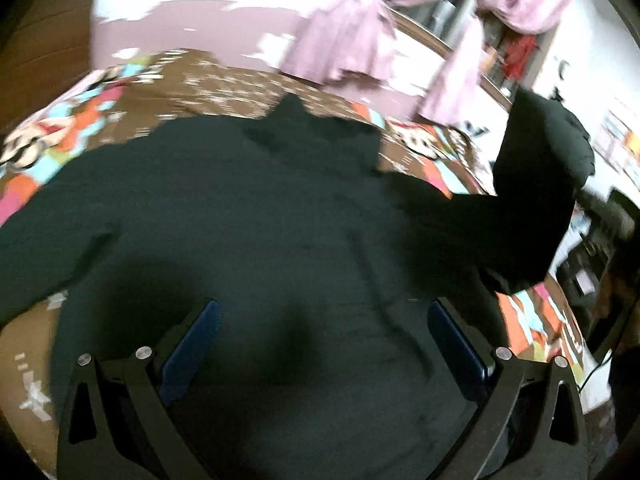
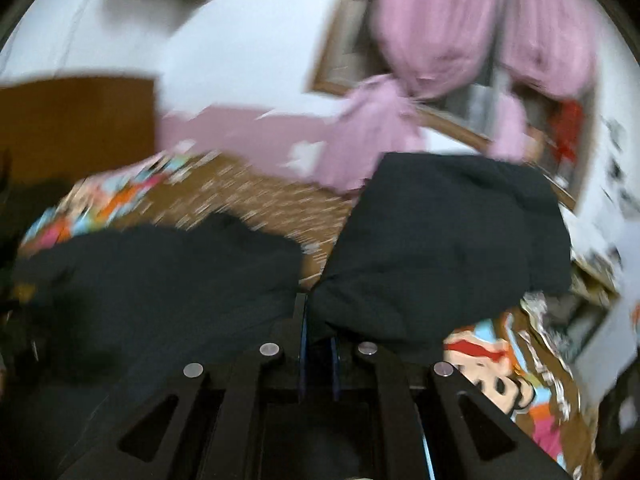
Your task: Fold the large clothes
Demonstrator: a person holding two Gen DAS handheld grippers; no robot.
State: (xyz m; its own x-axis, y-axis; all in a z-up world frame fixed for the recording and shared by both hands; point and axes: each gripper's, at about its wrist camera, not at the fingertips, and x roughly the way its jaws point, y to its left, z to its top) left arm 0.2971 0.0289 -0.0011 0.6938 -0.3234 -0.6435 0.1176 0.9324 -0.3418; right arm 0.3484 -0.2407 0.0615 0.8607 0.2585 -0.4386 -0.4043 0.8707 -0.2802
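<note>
A large dark garment (image 1: 248, 208) lies spread over a bed with a brown cartoon-print cover (image 1: 168, 80). My left gripper (image 1: 320, 344) hovers above its middle, open, blue pads wide apart with nothing between them. At the right of the left wrist view one side of the garment (image 1: 536, 184) is lifted up in the air. In the right wrist view my right gripper (image 2: 318, 340) is shut on that lifted dark fabric (image 2: 440, 248), which bunches up just past the fingertips. The rest of the garment (image 2: 160, 280) lies lower to the left. Both views are motion-blurred.
Pink curtains (image 1: 352, 32) hang at a window behind the bed. A brown wooden panel (image 2: 76, 128) stands at the far left. Dark furniture and clutter (image 1: 600, 248) sit past the bed's right edge.
</note>
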